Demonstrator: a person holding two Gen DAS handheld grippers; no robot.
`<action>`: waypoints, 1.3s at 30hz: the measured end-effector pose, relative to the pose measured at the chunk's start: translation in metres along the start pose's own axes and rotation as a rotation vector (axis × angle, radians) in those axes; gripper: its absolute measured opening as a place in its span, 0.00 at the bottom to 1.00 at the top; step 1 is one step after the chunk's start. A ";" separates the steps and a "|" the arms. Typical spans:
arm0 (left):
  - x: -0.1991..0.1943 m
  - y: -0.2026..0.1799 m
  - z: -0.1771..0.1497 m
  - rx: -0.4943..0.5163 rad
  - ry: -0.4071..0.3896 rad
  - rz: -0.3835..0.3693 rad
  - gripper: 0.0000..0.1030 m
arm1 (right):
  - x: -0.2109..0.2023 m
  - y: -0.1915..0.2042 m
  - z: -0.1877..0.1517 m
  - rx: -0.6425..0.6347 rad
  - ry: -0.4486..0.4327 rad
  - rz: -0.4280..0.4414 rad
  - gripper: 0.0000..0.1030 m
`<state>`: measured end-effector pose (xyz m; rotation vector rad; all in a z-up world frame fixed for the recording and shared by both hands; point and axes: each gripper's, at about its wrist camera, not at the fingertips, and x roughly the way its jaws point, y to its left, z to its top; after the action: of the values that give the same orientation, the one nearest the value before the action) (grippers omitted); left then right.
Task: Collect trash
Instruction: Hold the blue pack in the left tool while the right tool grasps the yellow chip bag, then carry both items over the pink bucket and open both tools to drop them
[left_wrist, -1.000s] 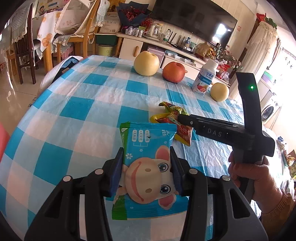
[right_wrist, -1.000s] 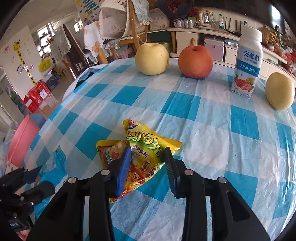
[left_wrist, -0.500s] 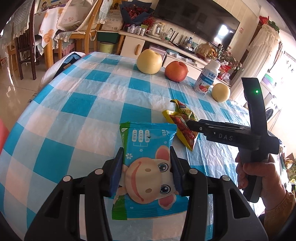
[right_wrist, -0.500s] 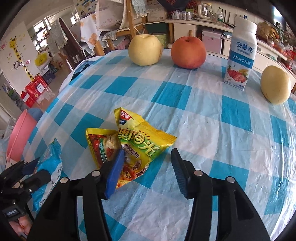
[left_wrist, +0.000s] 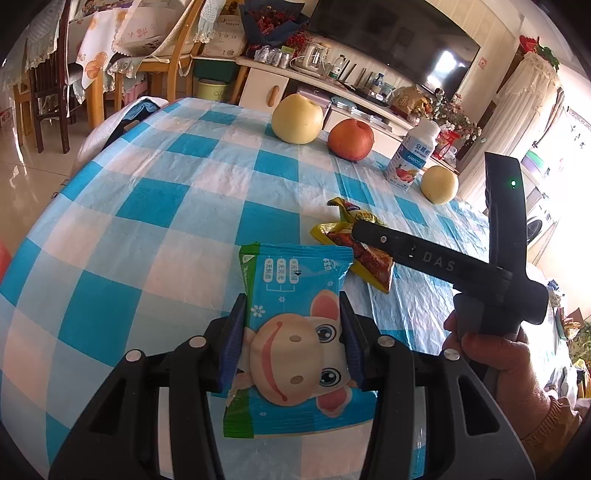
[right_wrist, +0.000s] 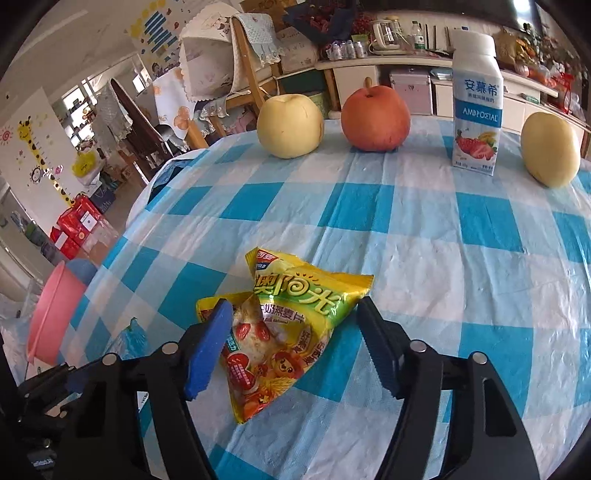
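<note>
My left gripper (left_wrist: 291, 343) is shut on a blue snack wrapper (left_wrist: 295, 332) printed with a cartoon pig, held just above the checked tablecloth. A crumpled yellow snack wrapper (right_wrist: 288, 321) lies flat on the cloth. My right gripper (right_wrist: 295, 339) stands open around that yellow wrapper, one finger on each side, not touching it. In the left wrist view the yellow wrapper (left_wrist: 364, 254) lies just beyond the blue one, partly covered by the right gripper's black body (left_wrist: 432, 258), which a hand holds.
Along the table's far side stand a yellow pear (right_wrist: 290, 125), a red apple (right_wrist: 375, 118), a yogurt bottle (right_wrist: 476, 107) and another yellow fruit (right_wrist: 550, 155). A pink basin (right_wrist: 51, 314) sits below the table's left edge. Chairs and a TV cabinet stand behind.
My right gripper has opened from closely around the yellow wrapper to wide apart. The wrapper now lies loose on the cloth. The left gripper keeps its hold on the blue wrapper.
</note>
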<state>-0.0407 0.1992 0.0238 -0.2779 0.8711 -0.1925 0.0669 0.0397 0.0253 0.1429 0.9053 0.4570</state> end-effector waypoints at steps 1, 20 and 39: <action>0.001 0.000 0.000 -0.002 0.002 -0.002 0.47 | 0.001 0.002 0.000 -0.014 0.003 -0.008 0.52; -0.010 0.007 0.002 -0.011 -0.043 -0.011 0.47 | -0.023 0.019 0.000 -0.122 -0.055 0.012 0.23; -0.054 0.029 0.012 -0.064 -0.182 0.037 0.47 | -0.068 0.086 -0.019 -0.207 -0.124 0.008 0.22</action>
<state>-0.0637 0.2435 0.0611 -0.3333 0.7025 -0.1031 -0.0113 0.0851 0.0893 -0.0141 0.7314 0.5409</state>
